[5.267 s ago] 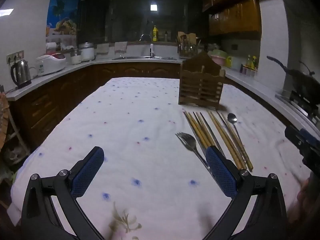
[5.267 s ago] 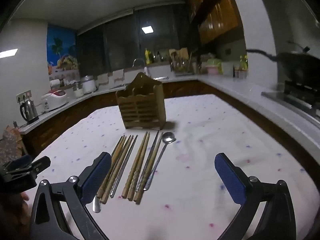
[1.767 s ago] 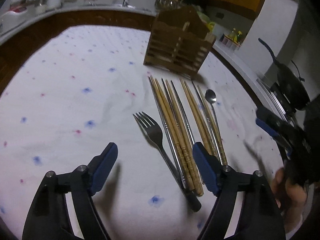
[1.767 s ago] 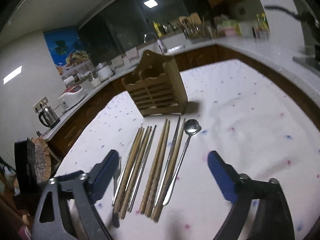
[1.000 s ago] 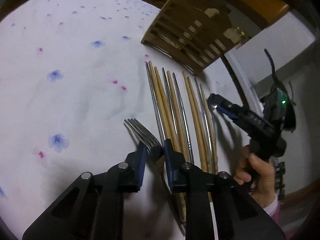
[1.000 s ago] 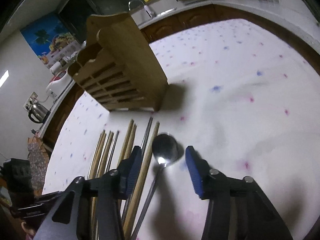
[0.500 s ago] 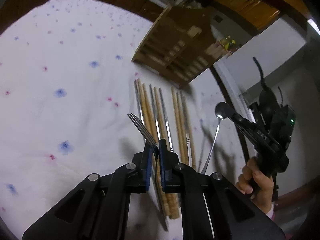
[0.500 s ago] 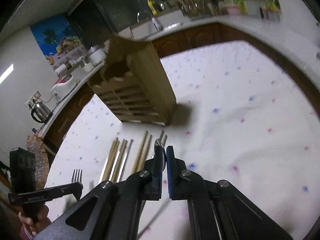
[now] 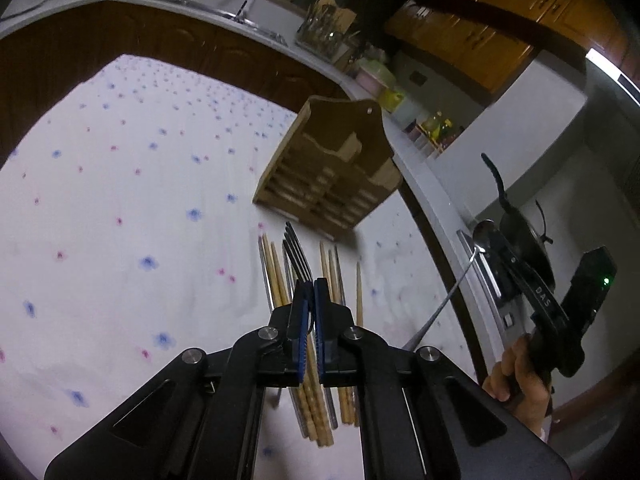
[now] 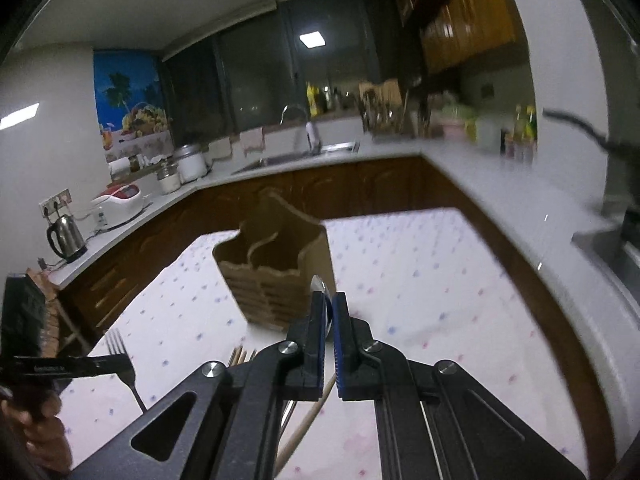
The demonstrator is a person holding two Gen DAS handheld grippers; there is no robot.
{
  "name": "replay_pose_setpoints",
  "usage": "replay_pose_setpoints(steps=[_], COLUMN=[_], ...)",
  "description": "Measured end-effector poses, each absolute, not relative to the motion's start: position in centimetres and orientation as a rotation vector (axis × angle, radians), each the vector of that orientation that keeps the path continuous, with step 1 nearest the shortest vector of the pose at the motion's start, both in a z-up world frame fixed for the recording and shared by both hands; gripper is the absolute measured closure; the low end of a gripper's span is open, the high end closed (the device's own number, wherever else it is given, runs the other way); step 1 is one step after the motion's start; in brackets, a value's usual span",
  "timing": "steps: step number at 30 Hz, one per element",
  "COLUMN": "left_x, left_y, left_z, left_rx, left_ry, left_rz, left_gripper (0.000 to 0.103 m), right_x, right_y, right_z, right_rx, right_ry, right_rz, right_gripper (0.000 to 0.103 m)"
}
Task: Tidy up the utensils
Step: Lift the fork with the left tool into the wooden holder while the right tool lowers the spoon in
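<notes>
My left gripper (image 9: 311, 292) is shut on a metal fork (image 9: 297, 251), held above the flowered tablecloth (image 9: 120, 200) with the tines pointing toward the wooden utensil holder (image 9: 328, 184). Several wooden and metal chopsticks (image 9: 276, 276) lie in a row on the cloth under it. My right gripper (image 10: 329, 304) is shut on a metal spoon (image 10: 320, 285), whose bowl pokes out above the pads, just in front of the holder (image 10: 276, 276). In the left wrist view the spoon (image 9: 448, 300) hangs in the air at the right.
A white counter (image 10: 500, 200) runs around the table, with a sink (image 10: 296, 156) at the back. At the left stand a kettle (image 10: 66, 236) and a rice cooker (image 10: 118, 204). A dark pan (image 9: 520, 236) sits on the stove at the right.
Both grippers have shut, the left on the fork and the right on the spoon. Both have since risen, lifting them off the cloth, away from the chopsticks.
</notes>
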State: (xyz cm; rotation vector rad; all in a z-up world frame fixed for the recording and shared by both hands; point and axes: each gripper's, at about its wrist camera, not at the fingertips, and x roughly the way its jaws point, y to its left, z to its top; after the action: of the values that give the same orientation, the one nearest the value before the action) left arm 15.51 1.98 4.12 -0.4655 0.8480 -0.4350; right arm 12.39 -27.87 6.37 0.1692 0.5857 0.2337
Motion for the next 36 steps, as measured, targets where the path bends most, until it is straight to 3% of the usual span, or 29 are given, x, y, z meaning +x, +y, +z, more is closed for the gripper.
replay_pose_setpoints(steps=[12,24,30,36], left_x=[20.2,29.6,33.4,35.4], left_y=[1.5,0.4,-1.0,-1.9], left_z=[9.0,15.1,14.6,10.2], left_rx=[-0.446,-0.439,-0.436,-0.419], left_ry=[0.742,0.591,0.544,0.596], left_rz=[-0.442,-0.438,-0.418,-0.386], left_gripper=[0.101,0.101,0.101,0.101], right_x=[15.8,21.5,24.3,25.5], right_y=[-26.9,-25.8,-23.7,-22.2], right_z=[7.6,11.5,10.9,7.5], right_rx=[0.17,0.156,0.064,0.025], right_ry=[0.508,0.295,0.235,0.269], right_rz=[0.193,0.084,0.037,0.046], right_gripper=[0.1,0.1,0.1,0.1])
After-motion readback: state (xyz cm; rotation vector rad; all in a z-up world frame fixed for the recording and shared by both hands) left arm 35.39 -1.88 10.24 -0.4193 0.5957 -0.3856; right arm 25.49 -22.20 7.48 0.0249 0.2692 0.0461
